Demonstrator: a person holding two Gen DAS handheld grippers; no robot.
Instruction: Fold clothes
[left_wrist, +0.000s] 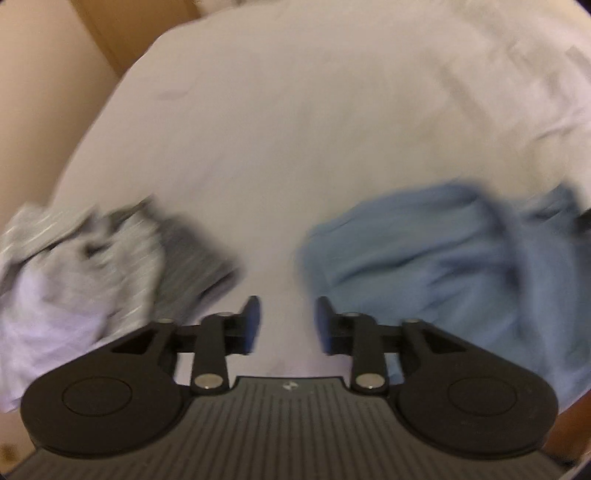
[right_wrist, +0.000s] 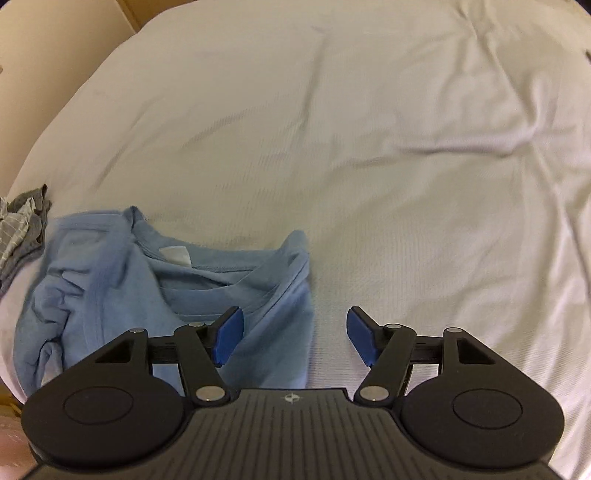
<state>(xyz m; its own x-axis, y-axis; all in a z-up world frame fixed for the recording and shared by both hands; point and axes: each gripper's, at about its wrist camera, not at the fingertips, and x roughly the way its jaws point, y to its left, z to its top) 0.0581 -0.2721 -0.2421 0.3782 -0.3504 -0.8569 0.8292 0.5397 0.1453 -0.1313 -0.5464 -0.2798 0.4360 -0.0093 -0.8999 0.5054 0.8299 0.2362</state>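
Crumpled blue T-shirt (right_wrist: 110, 295) lies collar-up on the sheet (right_wrist: 369, 147); both grippers (right_wrist: 293, 338) open, empty.

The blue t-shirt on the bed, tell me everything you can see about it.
The light blue t-shirt looks like soft cotton knit, with a ribbed round collar and a white tag inside the neck. It lies crumpled and unfolded on the white bed sheet, collar opening facing up, its left side bunched into wrinkles. The right claw hovers open above its right edge, gripping nothing. A grey striped garment lies just left of it.
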